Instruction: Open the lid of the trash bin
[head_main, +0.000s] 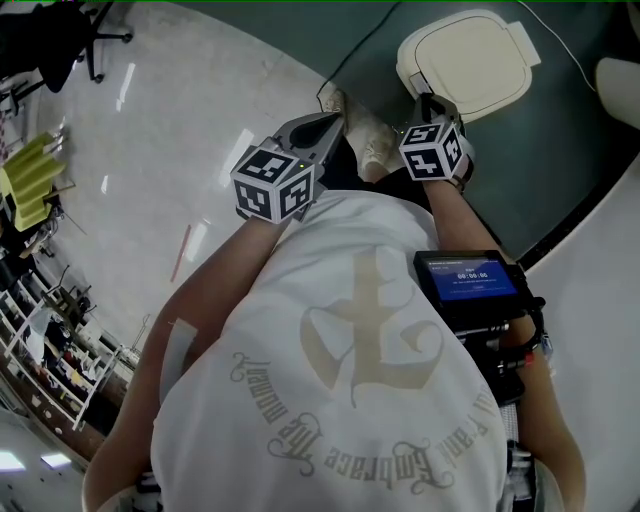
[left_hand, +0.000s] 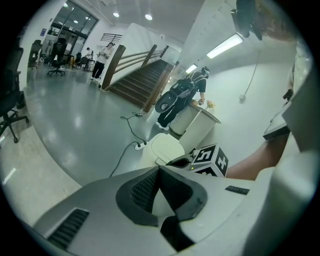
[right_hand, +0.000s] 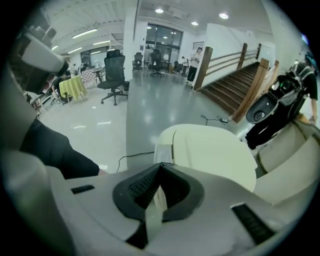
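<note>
The trash bin (head_main: 468, 62) stands on the grey floor ahead of me, and its cream lid (right_hand: 215, 152) lies flat and closed. My right gripper (head_main: 433, 106) is held just short of the bin's near edge. It is shut with nothing between its tips (right_hand: 160, 166), which point at the small tab (right_hand: 163, 151) on the lid's front. My left gripper (head_main: 333, 121) hangs to the left of the bin, apart from it, also shut and empty (left_hand: 159, 169). From there the lid (left_hand: 167, 148) shows beyond the right gripper's marker cube (left_hand: 210, 160).
A black cable (head_main: 352, 55) runs over the floor left of the bin. A second pale container (head_main: 620, 78) stands at the right. My shoe (head_main: 366, 138) is between the grippers. An office chair (head_main: 92, 40) is far left. A person (left_hand: 182, 95) leans over a counter near the stairs (left_hand: 140, 82).
</note>
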